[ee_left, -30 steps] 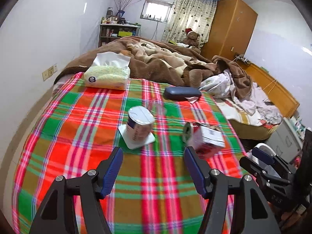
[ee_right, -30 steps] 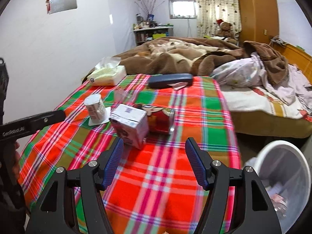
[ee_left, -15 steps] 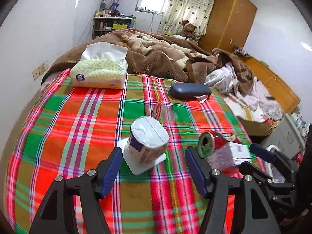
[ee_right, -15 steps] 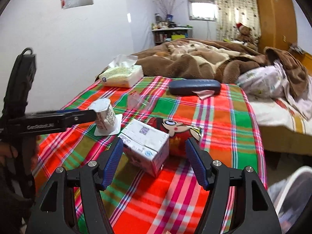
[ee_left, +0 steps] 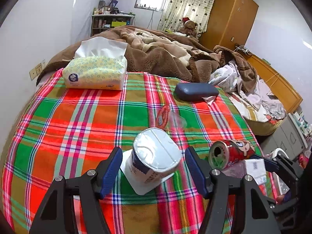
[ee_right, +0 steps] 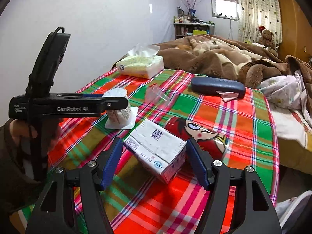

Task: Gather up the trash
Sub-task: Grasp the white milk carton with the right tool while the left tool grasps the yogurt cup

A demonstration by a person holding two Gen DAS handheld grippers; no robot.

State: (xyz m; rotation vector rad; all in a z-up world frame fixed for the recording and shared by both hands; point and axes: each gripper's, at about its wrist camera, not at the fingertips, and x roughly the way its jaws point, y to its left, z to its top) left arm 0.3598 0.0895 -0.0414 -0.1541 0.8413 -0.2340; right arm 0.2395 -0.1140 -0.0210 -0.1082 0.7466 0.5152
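Bedding fills both views: a plaid blanket [ee_left: 81,120] is spread over the near end of the bed, and a brown blanket [ee_left: 156,58] is heaped behind it. At the lower right edge of the right wrist view, part of a white bin [ee_right: 292,206] is seen beside the bed; its contents cannot be made out. A tissue pack [ee_left: 95,73] lies at the far left of the plaid, with a white sheet pulled up from its slot. A dark blue case [ee_left: 196,92] lies closed at the far right, its long axis running across the bed.

Nearer, a red can [ee_right: 197,136] is seen lying on its side just behind and touching a white carton [ee_right: 158,150]; in the left wrist view the can's opened mouth is turned toward that camera. The carton is tipped onto one side, its long axis slanting from near right to far left. An upturned yogurt cup [ee_left: 156,156] stands on its rim, base uppermost and leaning slightly. A crumpled clear wrapper [ee_left: 169,117] lies beyond it.

The left gripper [ee_left: 153,171] is held with its jaws spread wide on either side of the cup, neither pad touching it. The right gripper [ee_right: 155,165] is likewise held wide open astride the carton, nothing being gripped.
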